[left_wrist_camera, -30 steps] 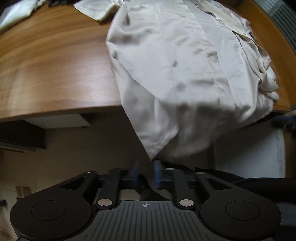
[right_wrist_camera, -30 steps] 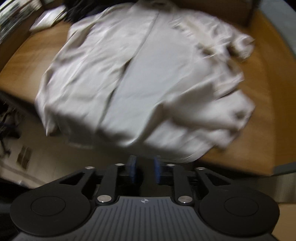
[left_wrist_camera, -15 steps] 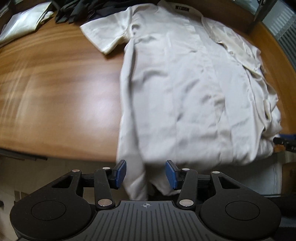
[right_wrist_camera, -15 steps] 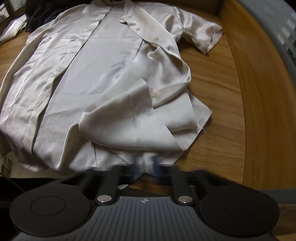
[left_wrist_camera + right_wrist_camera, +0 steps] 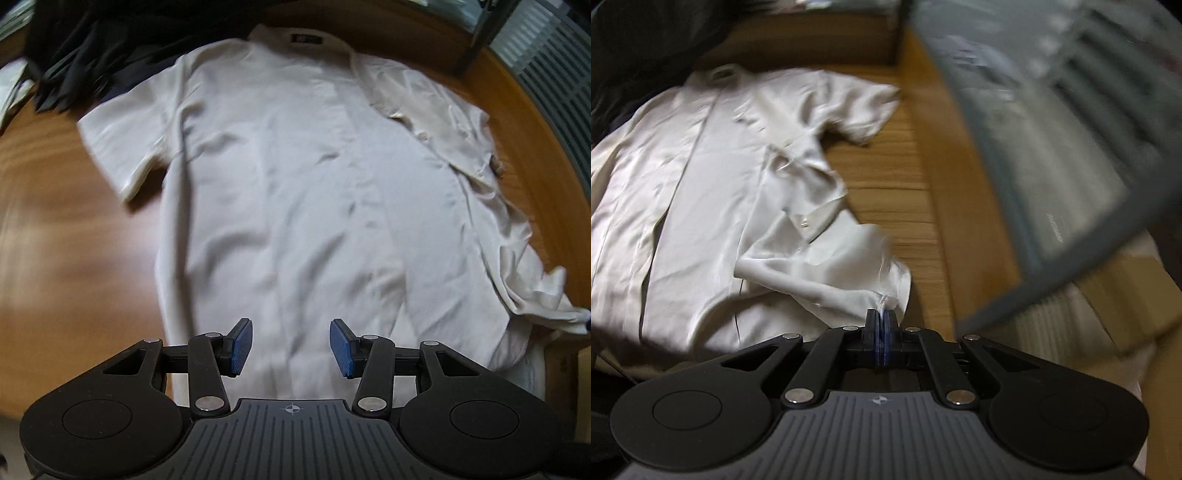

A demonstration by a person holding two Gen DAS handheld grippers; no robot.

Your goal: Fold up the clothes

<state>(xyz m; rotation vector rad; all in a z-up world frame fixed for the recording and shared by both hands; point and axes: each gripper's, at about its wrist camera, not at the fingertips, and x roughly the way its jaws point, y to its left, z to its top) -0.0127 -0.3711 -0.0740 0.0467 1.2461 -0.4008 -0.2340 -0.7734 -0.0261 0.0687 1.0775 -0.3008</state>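
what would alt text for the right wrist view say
The right gripper is shut on a corner of a cream short-sleeved shirt spread on a wooden table. A grey slatted object fills the blurred upper right.

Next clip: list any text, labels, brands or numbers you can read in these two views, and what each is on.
No text can be read in either view.
Small dark label inside the collar of the cream short-sleeved shirt: pale print, too small and blurred.
Faint lettering on the grey slatted panel beside the wooden table: blurred, unreadable.
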